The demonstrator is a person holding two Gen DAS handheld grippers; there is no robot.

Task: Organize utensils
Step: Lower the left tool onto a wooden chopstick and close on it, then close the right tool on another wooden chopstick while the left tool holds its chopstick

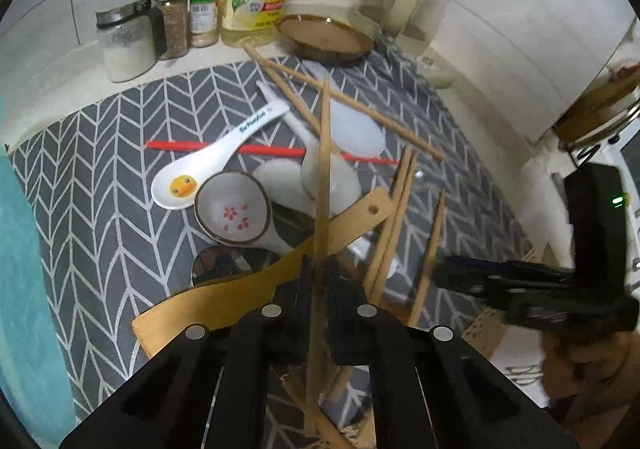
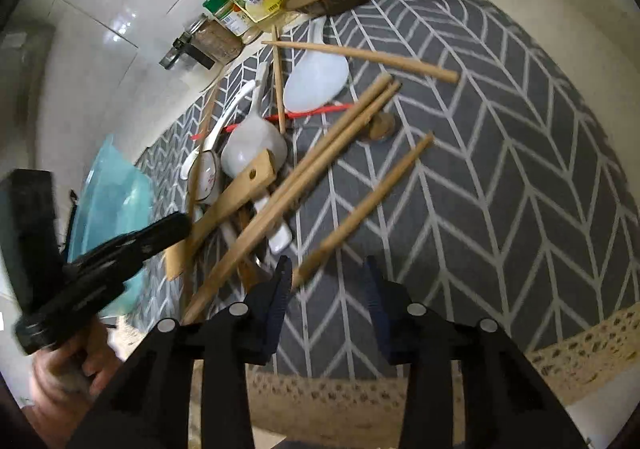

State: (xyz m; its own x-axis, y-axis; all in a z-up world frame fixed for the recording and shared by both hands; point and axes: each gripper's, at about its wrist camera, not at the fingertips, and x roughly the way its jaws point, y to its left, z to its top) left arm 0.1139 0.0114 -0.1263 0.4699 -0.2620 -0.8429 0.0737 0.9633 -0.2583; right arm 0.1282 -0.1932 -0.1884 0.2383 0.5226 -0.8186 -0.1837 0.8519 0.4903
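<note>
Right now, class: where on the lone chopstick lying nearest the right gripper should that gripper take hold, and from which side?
Grip the lone chopstick near its close end, coming down from above. It lies flat on the mat, apart from the pile, its near tip already beside the open right gripper. Set the gripper's fingers across its thin shaft, either side.

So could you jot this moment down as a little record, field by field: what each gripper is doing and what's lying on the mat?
left gripper: shut on a wooden chopstick
right gripper: open, around the near end of a lone chopstick, pads not touching it
surface: grey chevron mat
loose utensils: duck spoon, flower-pattern spoon, wooden spatula, red straw
</note>
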